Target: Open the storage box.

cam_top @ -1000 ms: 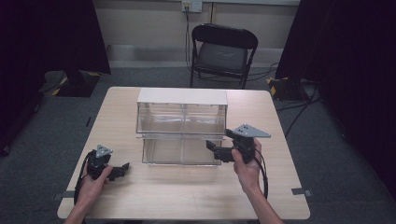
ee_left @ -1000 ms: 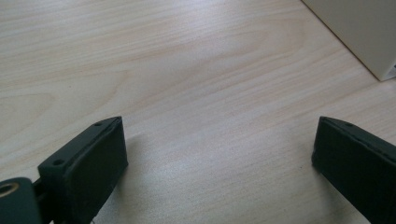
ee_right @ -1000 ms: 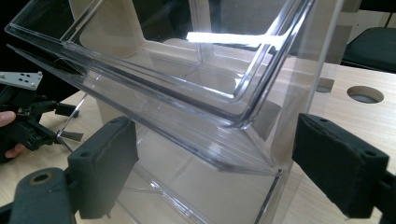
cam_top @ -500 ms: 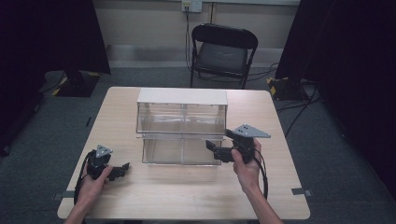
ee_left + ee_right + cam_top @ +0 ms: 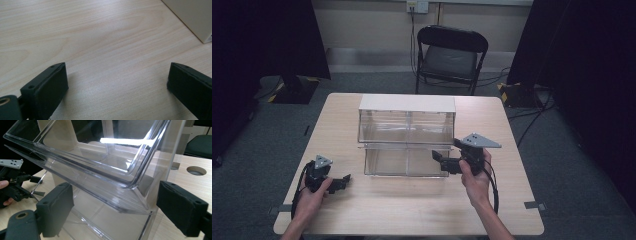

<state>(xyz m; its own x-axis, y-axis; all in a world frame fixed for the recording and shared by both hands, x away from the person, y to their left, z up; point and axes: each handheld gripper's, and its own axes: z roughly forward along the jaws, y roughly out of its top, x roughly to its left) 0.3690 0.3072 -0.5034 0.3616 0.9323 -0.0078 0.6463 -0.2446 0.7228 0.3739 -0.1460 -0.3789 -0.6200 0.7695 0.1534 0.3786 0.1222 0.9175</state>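
I see the wooden worktop (image 5: 412, 210) carrying a clear acrylic drawer unit (image 5: 407, 137) at its centre. My right tongs (image 5: 438, 159), spread apart, sit at the unit's lower right front corner. My left tongs (image 5: 343, 181), also apart, rest on the worktop, well left of it.

Glossy clear plastic drawer unit (image 5: 407, 142), matt wood-grain table (image 5: 412, 205)

Clear drawer unit (image 5: 407, 145) with white top, pale woodgrain table (image 5: 412, 210), black chair (image 5: 451, 55).
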